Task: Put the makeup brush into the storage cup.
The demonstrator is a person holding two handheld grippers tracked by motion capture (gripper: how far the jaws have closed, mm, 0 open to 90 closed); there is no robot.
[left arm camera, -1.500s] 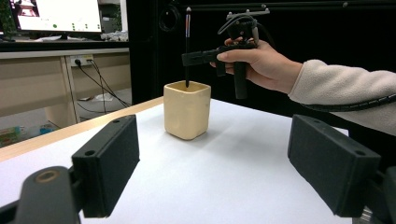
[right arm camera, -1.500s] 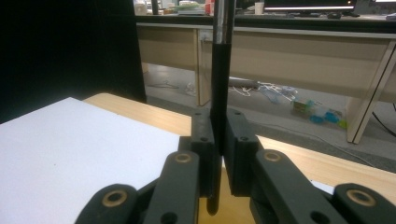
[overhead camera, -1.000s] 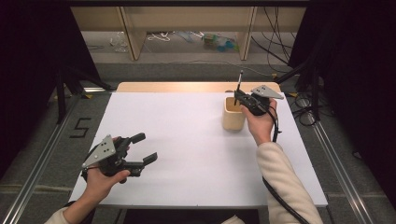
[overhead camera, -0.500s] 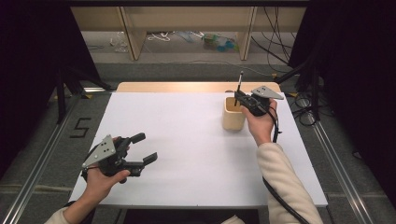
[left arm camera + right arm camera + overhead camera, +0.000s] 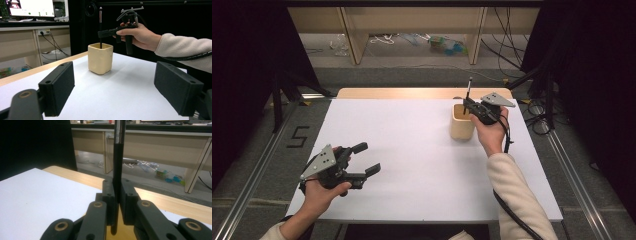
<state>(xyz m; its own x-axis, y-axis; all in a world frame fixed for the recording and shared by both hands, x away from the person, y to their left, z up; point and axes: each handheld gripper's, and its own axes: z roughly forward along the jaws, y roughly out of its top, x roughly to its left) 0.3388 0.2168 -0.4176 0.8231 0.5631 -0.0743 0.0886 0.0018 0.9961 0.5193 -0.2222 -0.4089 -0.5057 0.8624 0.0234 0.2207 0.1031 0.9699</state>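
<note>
Right tongs (image 5: 469,106) clamp pen (image 5: 100,23) mid-shaft above cup (image 5: 100,58); left tongs (image 5: 371,159) gape empty. Pen light, stiff, slick; pinch mid-shaft.

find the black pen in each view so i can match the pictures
High view: the black pen stands upright, upper right, above the cream cup.
Left gripper view: top centre, dipping into the cup.
Right gripper view: centre, clamped between the right gripper fingers.
Shared landmark: the white table.

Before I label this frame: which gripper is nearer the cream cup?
Right. The right gripper is over the cream cup, clamped on an upright black pen. The left gripper hangs open, far across the table.
</note>
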